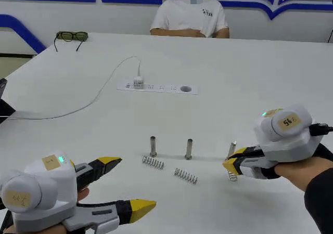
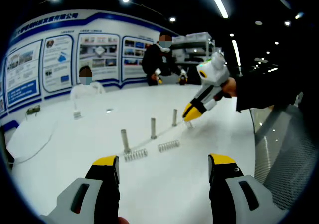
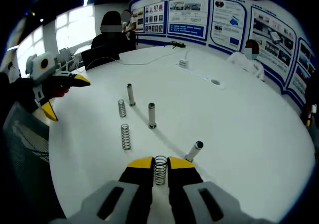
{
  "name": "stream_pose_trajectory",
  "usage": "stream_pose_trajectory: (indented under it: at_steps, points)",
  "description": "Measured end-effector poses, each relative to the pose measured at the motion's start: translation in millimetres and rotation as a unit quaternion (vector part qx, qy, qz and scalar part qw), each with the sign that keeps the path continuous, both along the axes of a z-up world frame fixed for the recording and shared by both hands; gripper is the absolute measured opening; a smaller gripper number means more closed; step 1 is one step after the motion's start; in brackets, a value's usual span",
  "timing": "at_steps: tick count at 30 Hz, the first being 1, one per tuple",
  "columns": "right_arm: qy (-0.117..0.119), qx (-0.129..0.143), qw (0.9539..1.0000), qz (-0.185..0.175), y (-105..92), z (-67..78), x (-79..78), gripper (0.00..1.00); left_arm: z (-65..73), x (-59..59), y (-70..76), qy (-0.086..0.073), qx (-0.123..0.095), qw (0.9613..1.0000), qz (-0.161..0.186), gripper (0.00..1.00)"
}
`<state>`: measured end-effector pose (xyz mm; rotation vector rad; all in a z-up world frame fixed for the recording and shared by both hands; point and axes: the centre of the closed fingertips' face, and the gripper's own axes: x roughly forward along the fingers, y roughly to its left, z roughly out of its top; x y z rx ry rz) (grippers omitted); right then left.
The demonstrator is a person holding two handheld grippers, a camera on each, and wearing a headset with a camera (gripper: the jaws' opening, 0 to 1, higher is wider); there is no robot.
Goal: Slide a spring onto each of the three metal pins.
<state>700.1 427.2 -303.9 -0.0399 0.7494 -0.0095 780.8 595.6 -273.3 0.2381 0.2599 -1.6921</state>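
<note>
- The right tool is clenched on a spring. The coil's long axis runs roughly upright between the jaws, and its lower end is at or close to the table.
- The right-hand pin is just beside that spring, a little farther off and to the right of the jaw tips, and not touching it. It seems to stand on its base; its lean in the right gripper view may come from the lens.
- As I judge it, the coming move is to lift the spring above the pin's top, line up the two axes, then lower it.
- The left tool is released, jaws wide, at the near left and well apart from that pin. The right tool is clearly the nearer.
- The middle pin and the left pin stand bare, with two loose springs lying on their sides just near of them.
- The table is white and smooth. Far off on it are a power strip and glasses, and a person sits at the far edge.
</note>
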Motion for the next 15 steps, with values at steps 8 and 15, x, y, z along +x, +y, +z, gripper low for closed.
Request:
stream_pose_trajectory:
  at_steps: [8,15]
  points:
    - [-0.010,0.000,0.9999,-0.007,-1.7,6.1,-2.2,0.12,1.6,-1.5,-0.2,-0.002,0.000,1.0000,-0.003,0.74]
    - [-0.019,-0.001,0.9997,-0.014,-2.5,10.2,-4.2,0.12,3.0,-2.0,-0.3,-0.004,-0.001,1.0000,-0.004,0.74]
